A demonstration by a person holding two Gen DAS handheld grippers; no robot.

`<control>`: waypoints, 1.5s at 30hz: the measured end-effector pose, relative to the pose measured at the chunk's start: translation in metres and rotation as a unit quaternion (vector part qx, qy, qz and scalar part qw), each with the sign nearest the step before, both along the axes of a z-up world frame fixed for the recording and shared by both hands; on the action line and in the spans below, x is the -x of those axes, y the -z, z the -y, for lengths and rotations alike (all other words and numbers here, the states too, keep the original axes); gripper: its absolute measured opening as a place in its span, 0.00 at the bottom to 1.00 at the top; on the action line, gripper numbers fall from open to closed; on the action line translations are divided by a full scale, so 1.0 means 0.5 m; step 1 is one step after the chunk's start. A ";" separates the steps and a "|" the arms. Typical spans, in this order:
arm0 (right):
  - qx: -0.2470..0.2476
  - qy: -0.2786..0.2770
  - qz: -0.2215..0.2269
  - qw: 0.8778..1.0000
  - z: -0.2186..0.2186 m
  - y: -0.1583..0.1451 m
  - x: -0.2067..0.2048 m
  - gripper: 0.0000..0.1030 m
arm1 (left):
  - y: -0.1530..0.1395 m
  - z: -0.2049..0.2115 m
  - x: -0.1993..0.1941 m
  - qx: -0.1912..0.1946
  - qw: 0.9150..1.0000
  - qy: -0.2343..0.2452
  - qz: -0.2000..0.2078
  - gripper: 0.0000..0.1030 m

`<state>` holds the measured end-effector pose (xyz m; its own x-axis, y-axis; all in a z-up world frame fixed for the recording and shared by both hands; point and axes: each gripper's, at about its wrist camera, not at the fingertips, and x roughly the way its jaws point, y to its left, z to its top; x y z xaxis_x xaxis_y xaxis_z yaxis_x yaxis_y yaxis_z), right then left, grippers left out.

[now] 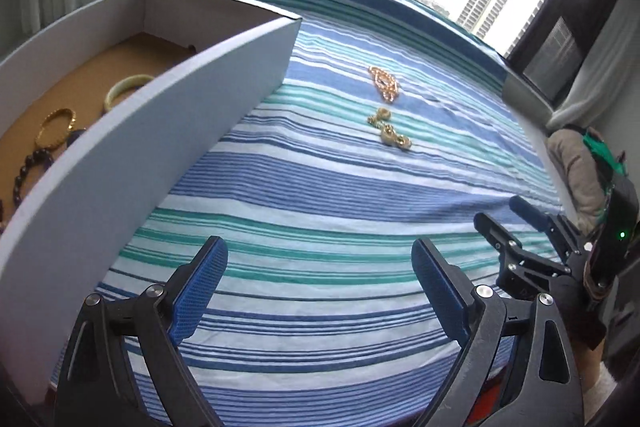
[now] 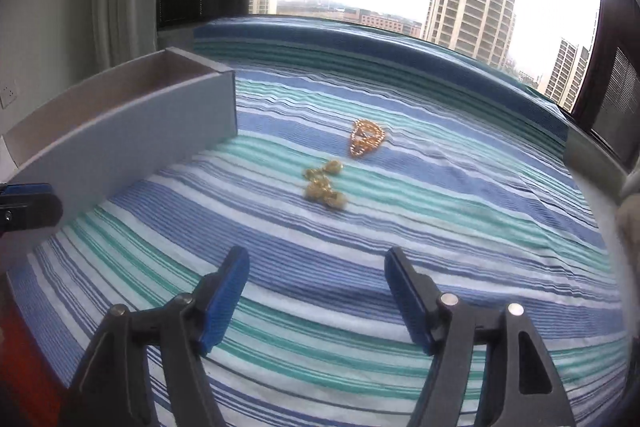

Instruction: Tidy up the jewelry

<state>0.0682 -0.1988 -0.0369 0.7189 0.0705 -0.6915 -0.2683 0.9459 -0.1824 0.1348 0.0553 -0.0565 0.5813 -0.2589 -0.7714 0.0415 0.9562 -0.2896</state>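
At the left of the frame, the white box [image 1: 168, 95] already holds a pale bangle [image 1: 124, 87], a gold bangle [image 1: 56, 129] and a dark bead bracelet [image 1: 30, 171]. At centre, on the striped cloth [image 1: 320, 211], two items remain: a rose-gold chain [image 2: 365, 137], bunched, and a yellow-gold clustered piece [image 2: 324, 186]. Left gripper [image 1: 320, 283] and right gripper [image 2: 316, 291] stand wide apart, empty.
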 end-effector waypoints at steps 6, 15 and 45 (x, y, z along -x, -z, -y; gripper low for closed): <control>-0.013 0.080 0.002 0.997 0.120 0.056 0.060 0.71 | 0.063 0.073 0.006 -0.062 0.998 0.017 0.003 0.91; -0.018 0.124 0.005 0.992 0.178 0.078 0.065 0.71 | 0.110 0.102 0.018 -0.083 0.996 0.038 -0.023 0.91; -0.049 0.131 -0.001 0.990 0.221 0.095 0.077 0.72 | 0.090 0.117 -0.038 -0.064 0.996 0.043 -0.053 0.91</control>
<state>0.0298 -0.3090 -0.0846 0.7197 -0.0515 -0.6923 -0.0121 0.9962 -0.0867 0.1538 -0.0034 -0.1014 0.4742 -0.1992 -0.8576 0.1000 0.9800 -0.1723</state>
